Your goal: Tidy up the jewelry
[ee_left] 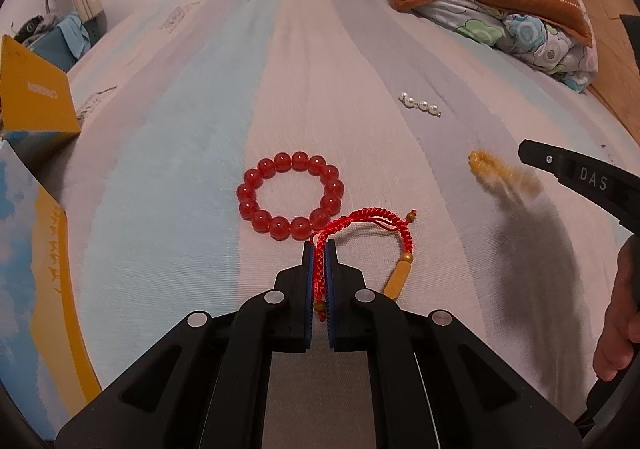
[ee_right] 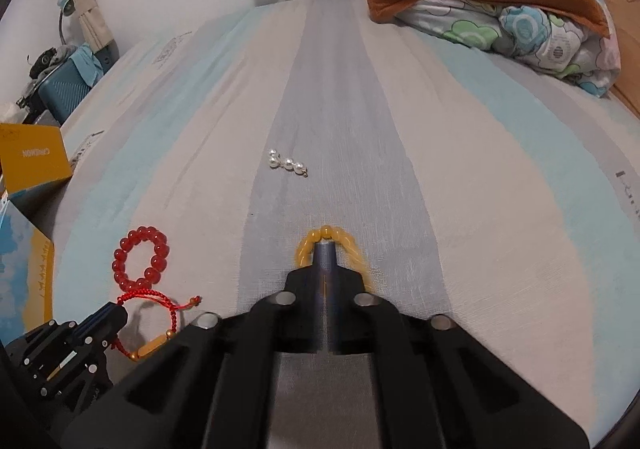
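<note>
Here, a bed covered by a sheet in pale blue, grey and pink stripes (ee_left: 168,153) forms the work surface; a yellow-and-blue cardboard box (ee_left: 36,233) stands open at its left edge. The left gripper (ee_left: 319,249), black with blue pads, is closed on the red braided cord bracelet with an amber barrel charm (ee_left: 372,221), whose free loop and charm trail on the sheet just beside a ring of glossy red round beads (ee_left: 290,199). The right gripper (ee_right: 325,249) is likewise fully closed, pinching the yellow-amber bead bracelet (ee_right: 326,235), which loops around its tips. A short strand of white pearls (ee_right: 287,164) lies farther up the bed, well apart from both.

Risks, as judged: the cord is held by a thin strand only and may slip out during carriage; its trailing loop could snag and drag the red bead ring; the amber bracelet may swing loose.
</note>
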The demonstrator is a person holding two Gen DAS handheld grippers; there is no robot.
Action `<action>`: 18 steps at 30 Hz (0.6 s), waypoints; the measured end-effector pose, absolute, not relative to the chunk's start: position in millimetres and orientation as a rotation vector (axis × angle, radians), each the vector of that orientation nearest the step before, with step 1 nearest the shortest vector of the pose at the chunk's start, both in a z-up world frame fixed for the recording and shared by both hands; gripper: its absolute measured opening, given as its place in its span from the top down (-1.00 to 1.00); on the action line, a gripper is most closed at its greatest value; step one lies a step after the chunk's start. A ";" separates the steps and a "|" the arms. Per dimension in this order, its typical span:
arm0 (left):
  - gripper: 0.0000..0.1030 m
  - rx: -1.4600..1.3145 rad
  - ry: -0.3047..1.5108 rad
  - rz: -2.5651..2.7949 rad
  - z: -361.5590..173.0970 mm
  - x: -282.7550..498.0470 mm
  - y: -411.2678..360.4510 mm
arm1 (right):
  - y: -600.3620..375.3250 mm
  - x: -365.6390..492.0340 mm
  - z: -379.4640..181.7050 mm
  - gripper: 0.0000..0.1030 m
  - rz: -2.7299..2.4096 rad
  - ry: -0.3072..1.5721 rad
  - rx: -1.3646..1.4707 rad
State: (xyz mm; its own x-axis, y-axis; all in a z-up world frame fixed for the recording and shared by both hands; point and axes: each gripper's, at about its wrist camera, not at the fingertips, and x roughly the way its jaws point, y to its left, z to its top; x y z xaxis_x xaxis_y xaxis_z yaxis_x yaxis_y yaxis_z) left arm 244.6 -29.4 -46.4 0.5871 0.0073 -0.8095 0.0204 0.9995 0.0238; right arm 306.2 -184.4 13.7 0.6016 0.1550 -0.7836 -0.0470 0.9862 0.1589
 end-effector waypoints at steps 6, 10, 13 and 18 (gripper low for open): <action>0.92 0.041 0.933 -0.006 -37.4 240.7 -30.4 | -182.6 301.1 28.9 1.00 0.123 0.888 0.119; 0.92 0.038 0.917 -0.002 -29.1 236.8 -27.7 | -185.3 298.3 35.6 1.00 0.121 0.875 0.126; 0.93 0.030 0.913 -0.002 -24.4 234.7 -23.8 | -187.2 296.0 39.4 1.00 0.120 0.869 0.131; 0.92 0.018 0.914 0.000 -21.1 232.2 -18.2 | -194.7 295.2 41.6 1.00 0.108 0.871 0.136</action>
